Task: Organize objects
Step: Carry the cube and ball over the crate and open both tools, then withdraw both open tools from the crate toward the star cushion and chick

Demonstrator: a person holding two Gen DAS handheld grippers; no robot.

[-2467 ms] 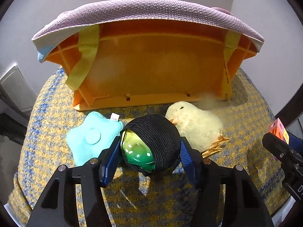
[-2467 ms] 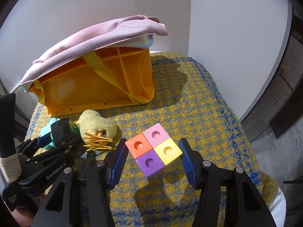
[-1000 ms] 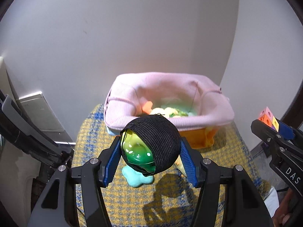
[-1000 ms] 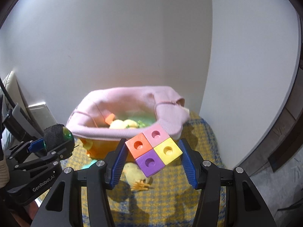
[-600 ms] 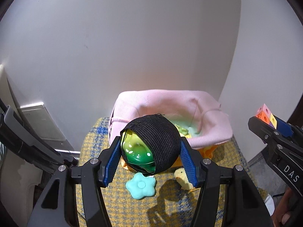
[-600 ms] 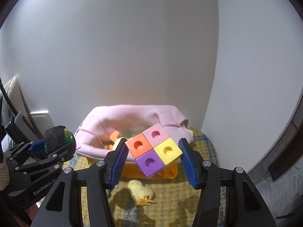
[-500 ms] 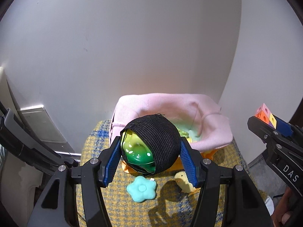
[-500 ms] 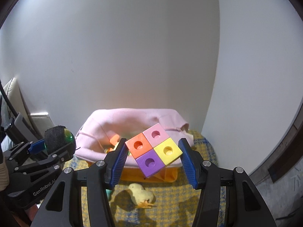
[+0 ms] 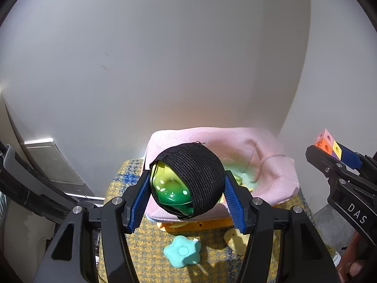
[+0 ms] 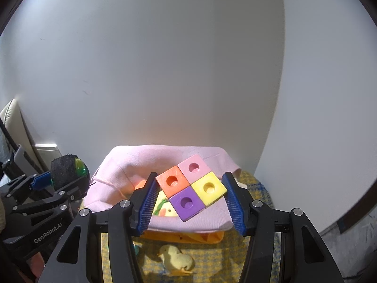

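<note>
My left gripper (image 9: 187, 186) is shut on a green toy in a black knit cover (image 9: 188, 181) and holds it high, in front of the pink-lined orange basket (image 9: 271, 165). My right gripper (image 10: 190, 189) is shut on a four-colour block of cubes (image 10: 190, 186), held above the basket (image 10: 117, 165). The basket holds several soft toys. The left gripper with the covered toy shows at the left of the right wrist view (image 10: 68, 172). The right gripper with the cubes shows at the right of the left wrist view (image 9: 329, 146).
A turquoise flower cushion (image 9: 182, 251) and a yellow plush chick (image 10: 178, 260) lie on the yellow-blue woven seat (image 9: 146, 247) in front of the basket. White walls meet in a corner behind. A grey panel (image 9: 51, 162) stands at the left.
Both grippers have risen with their loads from seat level to above the basket. The basket, seen earlier from the side, now shows its open top and looks smaller below.
</note>
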